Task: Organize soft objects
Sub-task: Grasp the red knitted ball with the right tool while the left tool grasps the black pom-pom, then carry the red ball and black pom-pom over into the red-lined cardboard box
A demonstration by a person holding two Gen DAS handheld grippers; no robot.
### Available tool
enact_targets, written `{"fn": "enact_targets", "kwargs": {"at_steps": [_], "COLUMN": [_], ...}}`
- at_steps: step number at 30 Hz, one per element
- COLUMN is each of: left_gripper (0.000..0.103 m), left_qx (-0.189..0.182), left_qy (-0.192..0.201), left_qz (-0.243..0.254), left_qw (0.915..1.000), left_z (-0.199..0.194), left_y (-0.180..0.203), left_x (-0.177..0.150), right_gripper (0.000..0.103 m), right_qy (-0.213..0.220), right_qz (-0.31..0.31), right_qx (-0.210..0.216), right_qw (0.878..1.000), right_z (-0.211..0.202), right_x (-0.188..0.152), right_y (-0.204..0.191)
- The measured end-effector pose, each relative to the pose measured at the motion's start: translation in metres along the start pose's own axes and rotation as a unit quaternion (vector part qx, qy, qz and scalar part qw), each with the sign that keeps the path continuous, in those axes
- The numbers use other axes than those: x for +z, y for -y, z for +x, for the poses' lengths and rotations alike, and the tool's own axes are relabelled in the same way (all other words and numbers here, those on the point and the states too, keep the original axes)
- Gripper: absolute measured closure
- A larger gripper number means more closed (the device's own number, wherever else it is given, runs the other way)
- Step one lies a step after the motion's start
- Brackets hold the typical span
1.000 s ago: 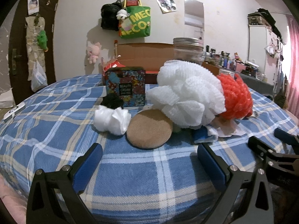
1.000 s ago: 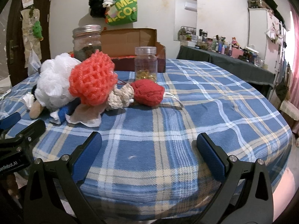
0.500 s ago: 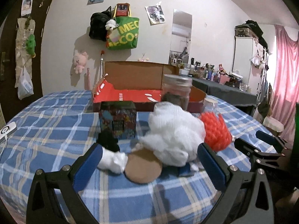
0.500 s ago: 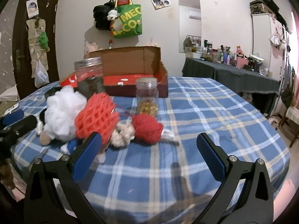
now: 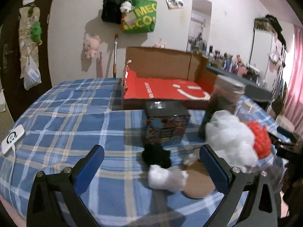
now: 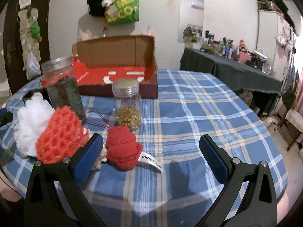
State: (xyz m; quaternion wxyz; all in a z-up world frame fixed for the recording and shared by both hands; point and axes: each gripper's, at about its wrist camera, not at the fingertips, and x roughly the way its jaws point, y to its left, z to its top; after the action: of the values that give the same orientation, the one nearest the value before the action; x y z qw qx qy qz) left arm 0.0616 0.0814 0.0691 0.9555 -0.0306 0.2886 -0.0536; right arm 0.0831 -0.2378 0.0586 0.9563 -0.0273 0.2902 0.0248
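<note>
Soft objects lie in a cluster on the blue plaid table. In the left wrist view I see a white mesh puff, an orange-red mesh puff, a small white puff, a black soft thing and a round tan pad. My left gripper is open and empty above the small white puff. In the right wrist view the orange-red puff, the white puff and a red cloth ball with a label show. My right gripper is open and empty, with the red ball just inside its left finger.
An open cardboard box with a red bottom stands at the back. A printed tin, a tall dark-filled jar and a small jar of golden bits stand near the soft things. A white device lies at the left edge.
Both grippers have risen and tilted down over the table. The left one has moved forward over the small white puff; the right one has come closer to the red ball. Both stay open.
</note>
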Motion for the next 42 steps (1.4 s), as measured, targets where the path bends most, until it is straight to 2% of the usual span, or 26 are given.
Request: {"fn": "enact_targets", "kwargs": {"at_steps": [3,6,9,10,11,12,13,14,15,17,30,37,42], "left_gripper": [0.008,0.018,0.04,0.053,0.063,0.067,0.068,0.072,0.073,0.075,0.076,0.077,0.077], "left_qx": [0.002,0.002,-0.006,-0.012,-0.019,-0.025,-0.039,-0.043,-0.04,-0.039,-0.044,-0.041,-0.032], "left_qy": [-0.022,-0.041,-0.061,-0.07,-0.076,-0.082,-0.085,-0.083,-0.079,-0.074,-0.058,-0.044,-0.049], "left_qz": [0.015,0.026,0.033,0.033,0.032,0.031,0.026,0.024,0.026,0.034,0.035,0.042,0.037], "left_qw": [0.9997,0.9988,0.9976,0.997,0.9964,0.9959,0.9953,0.9953,0.9957,0.9959,0.9967,0.9973,0.9976], "left_z": [0.013,0.027,0.039,0.044,0.047,0.049,0.05,0.049,0.048,0.044,0.026,0.019,0.022], "left_y": [-0.004,-0.004,-0.003,-0.003,-0.003,-0.003,-0.003,-0.003,-0.002,0.002,0.013,0.009,-0.001], "left_x": [0.003,0.003,0.003,0.001,0.0,-0.001,-0.003,-0.003,-0.003,-0.003,0.001,0.012,0.014], "right_gripper": [0.0,0.0,0.011,0.017,0.031,0.04,0.059,0.07,0.07,0.071,0.071,0.071,0.071], "right_qy": [-0.025,-0.05,-0.059,-0.063,-0.067,-0.078,-0.086,-0.09,-0.093,-0.084,-0.065,-0.061,-0.068], "right_qz": [-0.008,-0.002,-0.004,-0.008,-0.008,-0.005,0.001,0.009,0.014,0.008,0.022,0.026,0.039], "right_qx": [0.002,0.018,0.044,0.054,0.07,0.096,0.119,0.146,0.156,0.149,0.153,0.154,0.149], "right_qw": [1.0,0.999,0.997,0.997,0.995,0.992,0.989,0.985,0.983,0.985,0.986,0.986,0.986], "right_z": [0.015,0.029,0.035,0.036,0.037,0.039,0.04,0.04,0.039,0.036,0.02,0.016,0.018], "right_x": [0.002,0.004,0.005,0.005,0.005,0.004,0.004,0.003,0.002,0.001,0.002,0.007,0.008], "right_y": [-0.001,0.001,0.001,0.0,-0.001,-0.002,-0.003,-0.004,-0.005,-0.007,0.001,0.005,0.016]}}
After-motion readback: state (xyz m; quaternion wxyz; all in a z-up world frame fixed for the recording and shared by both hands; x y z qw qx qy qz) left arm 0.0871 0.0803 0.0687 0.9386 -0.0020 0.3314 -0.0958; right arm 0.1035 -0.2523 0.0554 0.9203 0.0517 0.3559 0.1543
